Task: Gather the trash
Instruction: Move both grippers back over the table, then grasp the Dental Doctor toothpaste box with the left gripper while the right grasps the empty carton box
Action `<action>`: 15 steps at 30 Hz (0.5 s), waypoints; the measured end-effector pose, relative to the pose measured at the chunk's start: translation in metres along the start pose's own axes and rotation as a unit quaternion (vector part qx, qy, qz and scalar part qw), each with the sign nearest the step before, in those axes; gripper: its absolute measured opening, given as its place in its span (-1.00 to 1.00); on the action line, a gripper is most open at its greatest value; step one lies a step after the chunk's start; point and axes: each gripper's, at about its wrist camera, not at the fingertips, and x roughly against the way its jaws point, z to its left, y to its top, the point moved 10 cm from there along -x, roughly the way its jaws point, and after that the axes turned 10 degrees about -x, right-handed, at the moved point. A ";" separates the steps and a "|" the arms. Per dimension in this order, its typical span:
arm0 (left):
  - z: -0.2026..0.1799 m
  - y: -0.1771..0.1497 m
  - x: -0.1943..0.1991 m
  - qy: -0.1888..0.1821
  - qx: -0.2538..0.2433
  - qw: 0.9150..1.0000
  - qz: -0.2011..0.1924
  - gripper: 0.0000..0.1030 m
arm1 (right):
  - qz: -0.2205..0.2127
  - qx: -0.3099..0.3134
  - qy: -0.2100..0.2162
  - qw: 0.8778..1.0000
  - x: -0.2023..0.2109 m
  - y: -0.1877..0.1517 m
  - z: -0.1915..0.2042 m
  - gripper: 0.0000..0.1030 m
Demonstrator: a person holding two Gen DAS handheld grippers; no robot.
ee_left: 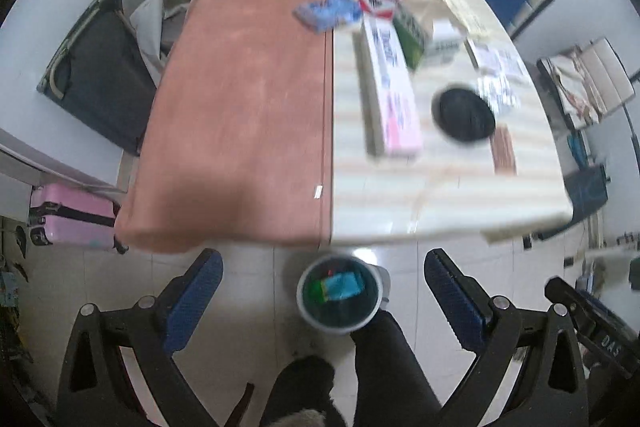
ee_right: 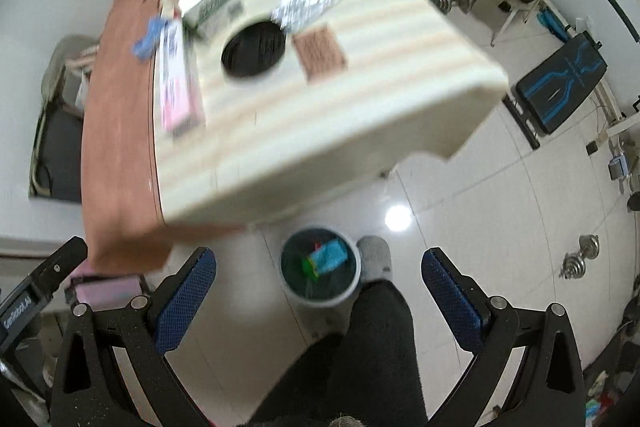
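Black plastic two-finger left gripper (ee_left: 323,267) with blue textured pads (ee_left: 196,291), silver screws; matching right gripper (ee_right: 319,263); black trouser leg (ee_right: 376,339), grey slipper (ee_right: 375,253).

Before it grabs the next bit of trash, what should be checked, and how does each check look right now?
1. Left gripper open and holding nothing: ok.
2. Right gripper open and holding nothing: ok.
3. Bin on the floor by the table, within sight: ok.
4. Room left in the bin: ok, only a few pieces inside.
5. Trash left on the table, such as the pink box: ok.
6. Sharp view for aiming: not ok, both pictures are blurred.
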 end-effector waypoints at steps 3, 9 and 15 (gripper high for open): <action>-0.006 0.042 -0.013 -0.011 0.015 1.000 0.012 0.99 | -0.001 -0.001 -0.008 1.000 -0.013 0.047 -0.002 1.00; -0.027 0.102 -0.071 -0.013 0.031 0.998 0.058 0.98 | 0.023 0.017 -0.033 0.999 -0.066 0.145 0.003 1.00; -0.031 0.136 -0.143 0.000 0.041 0.993 0.114 0.25 | 0.044 0.058 -0.042 0.996 -0.109 0.214 0.029 1.00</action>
